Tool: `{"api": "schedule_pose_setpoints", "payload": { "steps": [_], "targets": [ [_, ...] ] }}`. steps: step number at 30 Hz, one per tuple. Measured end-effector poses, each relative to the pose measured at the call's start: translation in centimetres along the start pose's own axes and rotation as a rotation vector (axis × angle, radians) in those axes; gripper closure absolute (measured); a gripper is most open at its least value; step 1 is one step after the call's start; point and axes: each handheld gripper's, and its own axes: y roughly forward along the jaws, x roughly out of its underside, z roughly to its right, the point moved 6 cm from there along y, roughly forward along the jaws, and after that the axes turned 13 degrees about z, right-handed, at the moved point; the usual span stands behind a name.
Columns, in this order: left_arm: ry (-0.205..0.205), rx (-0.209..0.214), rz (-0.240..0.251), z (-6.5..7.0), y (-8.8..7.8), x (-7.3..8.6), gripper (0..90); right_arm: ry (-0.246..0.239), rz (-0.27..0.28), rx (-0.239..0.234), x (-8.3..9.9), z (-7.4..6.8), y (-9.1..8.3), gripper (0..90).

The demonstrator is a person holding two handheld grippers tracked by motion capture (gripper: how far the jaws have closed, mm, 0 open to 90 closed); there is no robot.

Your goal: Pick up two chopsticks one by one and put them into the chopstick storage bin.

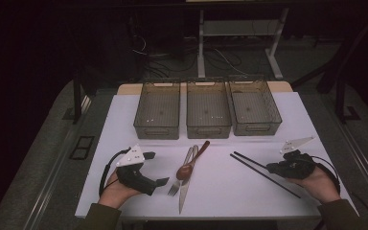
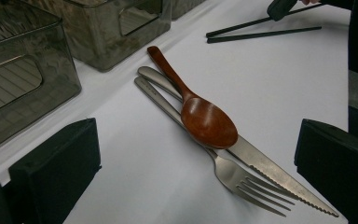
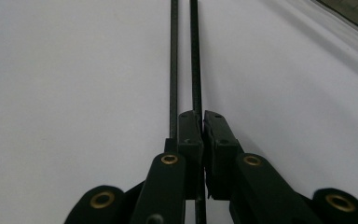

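My right gripper (image 1: 270,167) (image 3: 202,119) rests at the table's right, shut on one of two black chopsticks (image 1: 249,165). That gripped chopstick (image 3: 195,56) runs into the gap between the closed jaws, while the other chopstick (image 3: 174,56) lies just outside the left jaw. At the left, my left gripper (image 1: 159,167) (image 2: 196,140) stands open with nothing held. It faces a brown wooden spoon (image 1: 184,171) (image 2: 209,122) lying over a steel fork (image 1: 175,187) (image 2: 242,179) and a serrated knife (image 1: 182,196) (image 2: 279,175). The left gripper view also catches the chopsticks (image 2: 261,33) and the right gripper (image 2: 279,7) farther off.
Three smoky transparent bins stand side by side at the back of the white table sheet (image 1: 230,191): left bin (image 1: 156,130), middle bin (image 1: 208,130), right bin (image 1: 256,128). Beyond the table are dark floor, cables and a white desk frame (image 1: 201,48).
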Motion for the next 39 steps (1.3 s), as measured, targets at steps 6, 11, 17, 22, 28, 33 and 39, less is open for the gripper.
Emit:
{"api": "schedule_pose_setpoints", "payload": {
  "steps": [6,11,17,22,28,33,39],
  "targets": [
    [0.002,0.001,0.0,0.1,0.1,0.0,0.0,0.004,0.021,-0.012,-0.2,0.0,-0.3,85.2],
    [0.0,0.003,-0.004,0.2,0.2,0.1,0.0,0.011,0.057,-0.025,-0.9,-0.1,-0.7,85.2],
    [-0.006,0.001,-0.001,0.3,0.3,0.3,0.3,0.006,0.109,-0.044,-2.4,-0.3,-1.2,85.2],
    [-0.014,-0.002,0.006,0.4,0.4,0.5,0.4,-0.004,0.142,-0.06,-3.6,-0.3,-1.3,85.2],
    [-0.015,-0.007,0.007,0.3,0.5,0.6,0.0,-0.001,0.163,-0.068,-5.0,-0.3,-0.8,85.2],
    [-0.021,-0.024,0.021,0.2,0.4,0.5,0.0,-0.013,0.183,-0.071,-6.5,-0.4,-0.3,85.1],
    [-0.019,-0.02,0.026,0.2,0.4,0.4,0.0,-0.023,0.189,-0.078,-8.3,-0.4,0.5,85.2]
  ]
}}
